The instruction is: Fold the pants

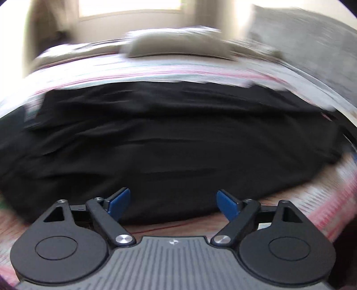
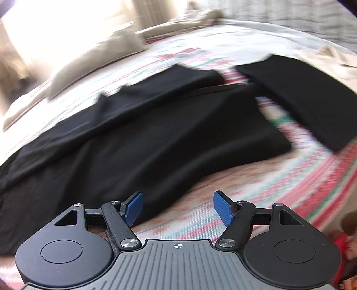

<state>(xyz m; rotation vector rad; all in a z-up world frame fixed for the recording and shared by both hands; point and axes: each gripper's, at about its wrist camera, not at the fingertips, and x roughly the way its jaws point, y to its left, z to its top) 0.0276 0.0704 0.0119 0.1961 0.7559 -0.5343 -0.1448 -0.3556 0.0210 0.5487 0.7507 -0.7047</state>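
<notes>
Item: black pants [image 2: 138, 138], one pair, laid out flat on a bed with a quilt [image 2: 256, 189] patterned in pink, red and green; both views are smeared by motion, so fine detail such as seams and waistband cannot be made out. Position: the garment runs crosswise ahead of both tools, its long axis roughly left to right in each wrist view, rising toward the far right in the right-hand view, where one end finishes in a squared edge on the quilt. Left gripper [image 1: 173, 201]: blue-padded fingers [image 1: 118, 203] spread wide, holding nothing, raised just short of the near edge of the pants [image 1: 167, 145], with the cloth filling the middle of its view and a strip of quilt [image 1: 312, 200] showing beside and below. Right gripper [image 2: 178, 206]: fingers [image 2: 223, 207] likewise wide apart and empty; the near edge of the cloth crosses in front of its left finger, while bare quilt lies ahead of the right one. Relation governing the next move, as a judgement: the near long edge lies directly ahead of both tools, the left one facing mid-garment and the right one nearer the squared end, so each would pinch the hem edge closest to it. Also present: a second dark folded piece [image 2: 308, 100] lying separately at the far right, apart from the pants; pale pillows [image 2: 100, 60] toward the head of the bed; a bright window [image 1: 129, 6] beyond.
</notes>
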